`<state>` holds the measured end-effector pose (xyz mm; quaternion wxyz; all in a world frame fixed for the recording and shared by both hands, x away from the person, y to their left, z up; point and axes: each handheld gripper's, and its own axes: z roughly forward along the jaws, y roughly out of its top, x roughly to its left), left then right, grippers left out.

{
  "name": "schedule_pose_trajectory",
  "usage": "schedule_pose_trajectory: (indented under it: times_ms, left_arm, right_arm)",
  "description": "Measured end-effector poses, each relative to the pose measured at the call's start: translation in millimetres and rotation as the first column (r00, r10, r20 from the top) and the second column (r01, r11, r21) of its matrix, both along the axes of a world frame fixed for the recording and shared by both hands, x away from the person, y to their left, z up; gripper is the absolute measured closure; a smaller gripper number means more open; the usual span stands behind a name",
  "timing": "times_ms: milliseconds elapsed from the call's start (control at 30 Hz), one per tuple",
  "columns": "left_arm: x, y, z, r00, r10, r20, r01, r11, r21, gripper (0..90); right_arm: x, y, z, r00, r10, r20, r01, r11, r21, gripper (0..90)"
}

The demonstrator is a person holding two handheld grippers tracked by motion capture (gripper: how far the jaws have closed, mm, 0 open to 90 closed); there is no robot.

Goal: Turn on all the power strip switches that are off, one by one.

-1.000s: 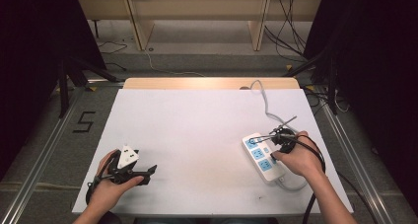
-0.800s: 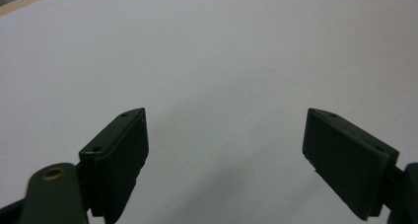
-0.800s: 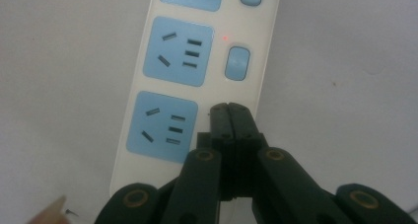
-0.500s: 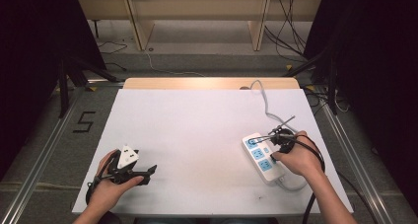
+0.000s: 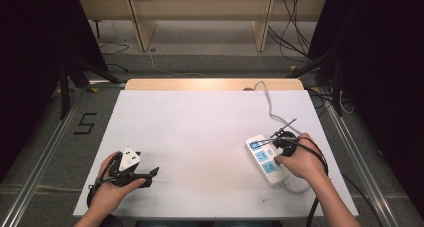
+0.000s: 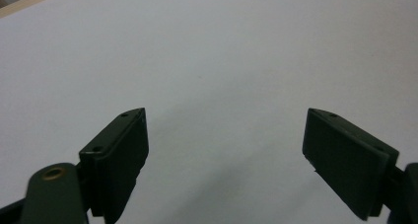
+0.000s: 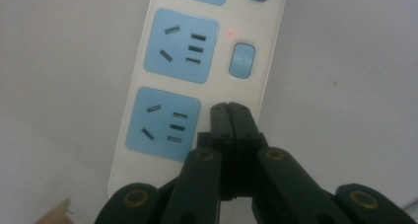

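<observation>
Nearest the person, at the front left of the white counter [image 5: 200, 132], the left gripper [image 6: 226, 150] rests with its jaws spread wide and nothing between them; it has not shifted across the last second. At the front right, the right gripper [image 7: 230, 116] has its jaws pressed fully together, holding nothing, their joined tip set on the white power strip [image 5: 266, 159] where the switch beside the nearest blue socket [image 7: 162, 124] would sit. Nothing has moved here either: hand, gripper and strip lie as they did a second ago, so this reads as a steady press on that switch, not a reach or a withdrawal. Just beyond the tip, the next rocker switch [image 7: 242, 60] has a small red light [image 7: 230, 34] lit beside it, which suggests that socket is already on; whether the nearest one has switched I cannot tell, since the tip covers it. Farther off, the strip's grey cord [image 5: 267, 101] snakes toward the counter's far edge.
</observation>
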<state>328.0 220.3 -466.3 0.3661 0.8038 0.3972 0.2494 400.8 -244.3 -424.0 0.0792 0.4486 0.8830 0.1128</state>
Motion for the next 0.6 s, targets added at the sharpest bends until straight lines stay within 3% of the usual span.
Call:
schedule_pose_trajectory:
  times_ms: [600]
  left_arm:
    - [0.2, -0.1, 0.0, 1.0000, -0.003, 0.000, 0.003, 1.0000, 0.003, 17.6]
  right_arm:
    - [0.4, 1.1, -1.6, 0.9999, -0.012, -0.008, 0.012, 1.000, -0.006, 90.0]
